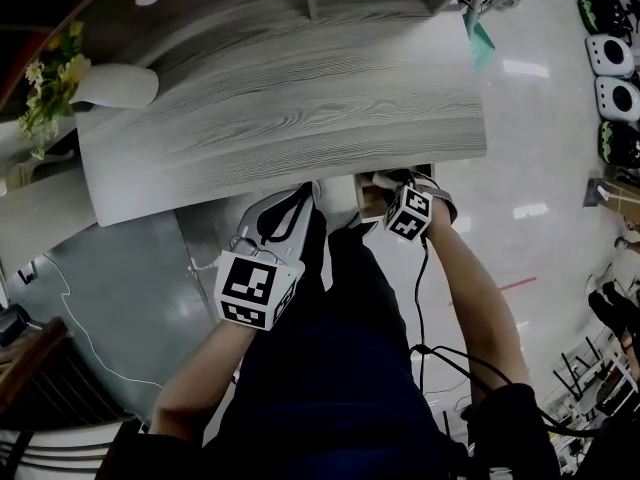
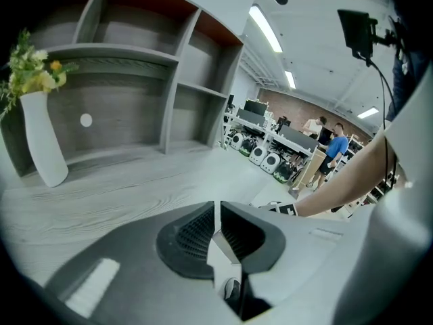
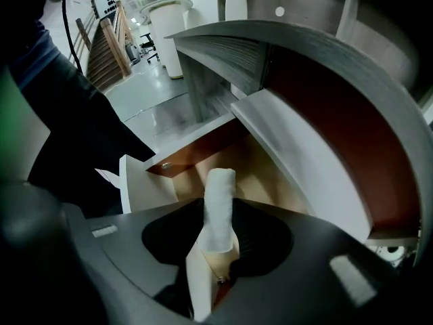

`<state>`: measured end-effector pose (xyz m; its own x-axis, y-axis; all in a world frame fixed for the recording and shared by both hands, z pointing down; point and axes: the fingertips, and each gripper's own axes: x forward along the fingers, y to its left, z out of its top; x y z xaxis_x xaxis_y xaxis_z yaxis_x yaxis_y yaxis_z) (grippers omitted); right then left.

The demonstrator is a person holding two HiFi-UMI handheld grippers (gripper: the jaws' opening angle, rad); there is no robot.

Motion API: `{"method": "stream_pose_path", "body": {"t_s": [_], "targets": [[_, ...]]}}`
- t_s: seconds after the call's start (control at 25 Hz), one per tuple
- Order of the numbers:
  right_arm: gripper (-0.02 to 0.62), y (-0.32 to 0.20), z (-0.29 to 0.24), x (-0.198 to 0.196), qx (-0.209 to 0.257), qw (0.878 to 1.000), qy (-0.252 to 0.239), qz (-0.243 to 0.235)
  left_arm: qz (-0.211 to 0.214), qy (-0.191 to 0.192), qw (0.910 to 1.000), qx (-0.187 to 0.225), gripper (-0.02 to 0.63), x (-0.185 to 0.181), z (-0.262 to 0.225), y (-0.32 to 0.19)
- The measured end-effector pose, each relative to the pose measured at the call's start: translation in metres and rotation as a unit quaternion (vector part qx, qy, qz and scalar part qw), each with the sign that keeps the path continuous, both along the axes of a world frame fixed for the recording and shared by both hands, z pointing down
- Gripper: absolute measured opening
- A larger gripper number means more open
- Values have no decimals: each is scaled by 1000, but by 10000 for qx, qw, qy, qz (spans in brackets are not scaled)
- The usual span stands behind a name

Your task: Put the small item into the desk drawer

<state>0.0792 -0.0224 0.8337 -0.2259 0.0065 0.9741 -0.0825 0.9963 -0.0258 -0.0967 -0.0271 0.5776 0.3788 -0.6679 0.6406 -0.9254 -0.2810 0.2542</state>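
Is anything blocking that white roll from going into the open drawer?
Nothing visible does. The right gripper holds the white roll pointed into the open drawer, whose wooden inside shows bare beyond it.

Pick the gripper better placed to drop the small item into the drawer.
Right. The right gripper holds the white item between its jaws, aimed into the open drawer. The left gripper is shut, empty, over the desk top.
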Motion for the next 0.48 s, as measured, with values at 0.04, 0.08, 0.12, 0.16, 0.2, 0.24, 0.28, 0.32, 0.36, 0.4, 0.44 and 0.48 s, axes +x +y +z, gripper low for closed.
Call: {"method": "stream_pose_path", "body": {"t_s": [0.04,0.08,0.12,0.16,0.2,0.24,0.28,0.32,0.36,0.4,0.44,0.48], "targets": [[138,1,2,0,-22,10000,14,-4,-13,-1,10000,-11,29,-1,1,1],[138,2,3,0,-41,10000,27,-8,-25,-1,10000,-18,29,-1,2,1],[138,2,4,0,-57,10000,38,-2,-34,0,10000,-23,29,-2,2,2],[140,2,4,0,-71,10000,41,22,-39,2,10000,-26,29,-2,2,2],[142,1,4,-1,-79,9999,35,63,-42,5,10000,-29,29,-2,2,2],[148,0,4,-1,-78,9999,21,111,-42,10,10000,-33,29,-2,2,1],[153,0,3,-2,-74,9999,2,154,-40,16,10000,-37,29,-1,2,1],[156,0,2,-3,-79,9998,-18,188,-33,21,10000,-39,29,0,2,1],[162,0,1,-3,-95,9997,-33,213,-21,26,10000,-36,29,1,2,1],[166,1,0,-3,-106,9997,-50,234,-4,29,10000,-29,29,2,2,1],[167,1,-2,-4,-102,9996,-74,256,14,33,10000,-19,29,4,2,0],[167,0,-4,-4,-82,9995,-104,278,31,37,10000,-6,29,5,1,-1]]}}
